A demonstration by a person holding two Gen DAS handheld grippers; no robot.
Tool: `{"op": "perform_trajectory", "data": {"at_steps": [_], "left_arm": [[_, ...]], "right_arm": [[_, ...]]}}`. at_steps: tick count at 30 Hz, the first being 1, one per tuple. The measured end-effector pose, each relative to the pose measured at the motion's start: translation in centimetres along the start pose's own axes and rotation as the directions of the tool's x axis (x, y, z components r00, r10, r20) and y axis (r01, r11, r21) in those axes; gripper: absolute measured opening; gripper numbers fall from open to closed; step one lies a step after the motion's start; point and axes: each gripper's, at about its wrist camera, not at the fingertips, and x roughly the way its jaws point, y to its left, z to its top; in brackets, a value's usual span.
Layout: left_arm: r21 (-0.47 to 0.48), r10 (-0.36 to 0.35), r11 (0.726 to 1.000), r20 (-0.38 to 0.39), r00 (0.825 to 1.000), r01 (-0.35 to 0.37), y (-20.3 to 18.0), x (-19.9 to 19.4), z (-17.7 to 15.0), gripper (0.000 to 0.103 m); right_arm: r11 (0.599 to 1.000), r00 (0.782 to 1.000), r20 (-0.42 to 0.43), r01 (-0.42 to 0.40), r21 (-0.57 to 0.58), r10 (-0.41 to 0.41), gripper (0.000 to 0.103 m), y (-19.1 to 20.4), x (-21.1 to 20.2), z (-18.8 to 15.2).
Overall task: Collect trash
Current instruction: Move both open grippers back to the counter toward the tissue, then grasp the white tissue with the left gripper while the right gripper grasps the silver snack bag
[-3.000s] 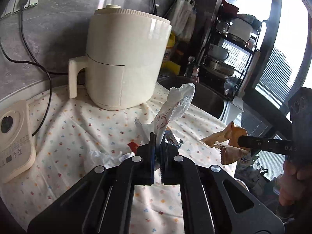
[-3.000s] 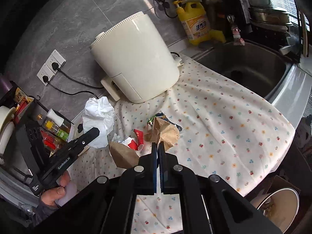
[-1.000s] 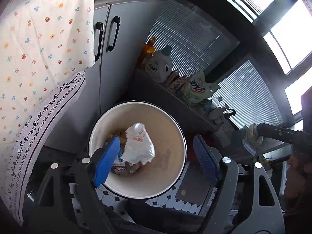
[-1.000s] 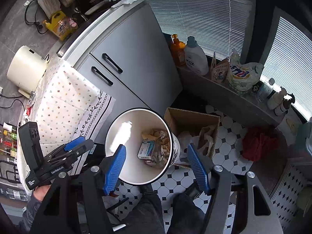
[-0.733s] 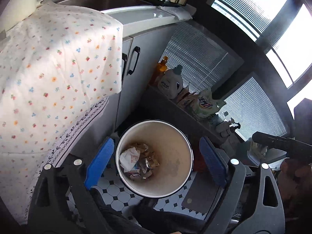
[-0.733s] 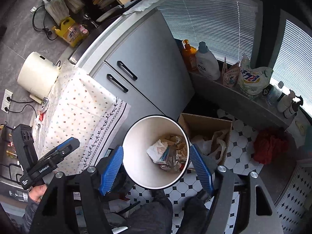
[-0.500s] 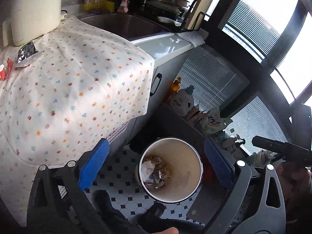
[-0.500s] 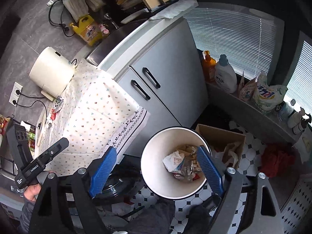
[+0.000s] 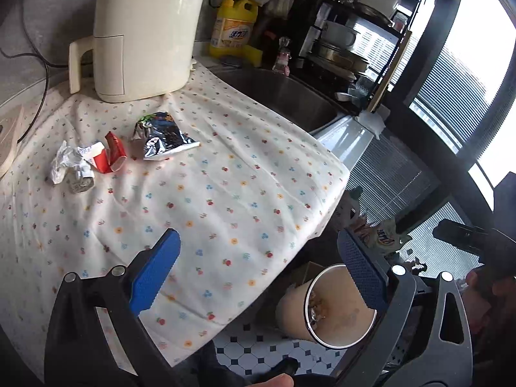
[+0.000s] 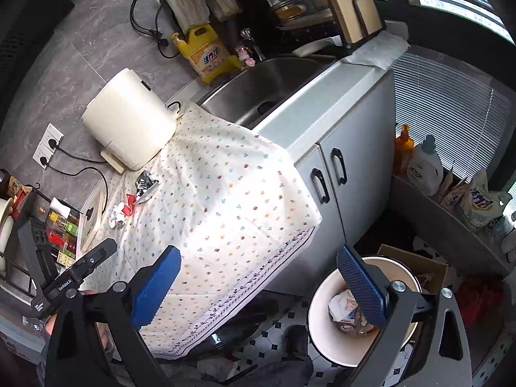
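- The left gripper (image 9: 258, 264) is wide open, with nothing between its blue pads (image 9: 154, 277). It hangs above the front part of the flowered cloth (image 9: 225, 177).
- The right gripper (image 10: 258, 277) is also wide open and empty; its jaws have just been opening further. It hangs above the hanging edge of the cloth and the floor.
- The trash bin (image 10: 325, 332), a round cream bucket, stands on the tiled floor (image 10: 267, 351) just beside the grey cabinet (image 10: 351, 167). Inside it lie crumpled paper and wrappers (image 10: 342, 303).
- Three pieces of trash are on the cloth, near the cream appliance (image 9: 145, 32): a shiny dark snack bag (image 9: 161, 135), a red wrapper (image 9: 111, 156) just beside it, and a crumpled white wrapper (image 9: 69, 167) touching the red one.
- These pieces lie well apart from both grippers, on the far left part of the cloth.
- Behind the cloth is the steel sink (image 9: 283, 96), and a yellow soap bottle (image 9: 233, 29) stands at its back edge.
- A brown cardboard box (image 10: 419, 267) stands on the floor behind the bin.
- In the right wrist view, a hand (image 10: 96, 332) at the lower left holds the black handle of the other gripper.
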Motion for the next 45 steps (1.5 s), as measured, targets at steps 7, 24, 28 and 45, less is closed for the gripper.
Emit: {"op": "perform_trajectory", "data": {"at_steps": [7, 24, 28, 45], "left_arm": [[-0.064, 0.057, 0.997, 0.067, 0.996, -0.053, 7.1, -2.3, 1.3, 0.097], [-0.141, 0.146, 0.981, 0.106, 0.984, -0.131, 20.3, -2.5, 3.8, 0.065], [-0.15, 0.124, 0.982, 0.077, 0.989, -0.112, 21.6, -0.8, 4.4, 0.062], [-0.069, 0.088, 0.994, 0.042, 0.995, -0.085, 24.5, 2.2, 6.2, 0.018]], "right_arm": [[0.998, 1.0, -0.004, -0.017, -0.057, 0.017, 0.095, 6.5, 2.9, 0.7], [0.992, 1.0, -0.015, -0.024, -0.124, 0.022, 0.095, 17.9, 10.2, 1.2], [0.993, 1.0, -0.02, -0.01, -0.121, 0.008, 0.095, 18.9, 11.3, 1.5], [0.986, 0.991, -0.126, 0.011, -0.168, -0.033, 0.083, 23.5, 19.2, 3.9]]}}
